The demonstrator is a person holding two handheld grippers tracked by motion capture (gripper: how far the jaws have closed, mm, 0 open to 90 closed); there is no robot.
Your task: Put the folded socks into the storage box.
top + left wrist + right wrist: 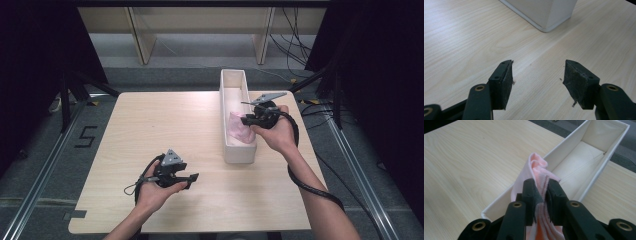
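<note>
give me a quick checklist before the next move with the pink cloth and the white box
1. Right claw grips the pink cloth: ok, the jaws pinch its folds.
2. Cloth over the white box: ok, it hangs inside the near end.
3. Cloth fully below the rim: not ok, folds rise above the side wall.
4. Room further along the box: ok, the far end is bare.
5. Left claw free: ok, jaws open over the table, nothing between them.
6. Box steady on the table: cannot tell.
</note>
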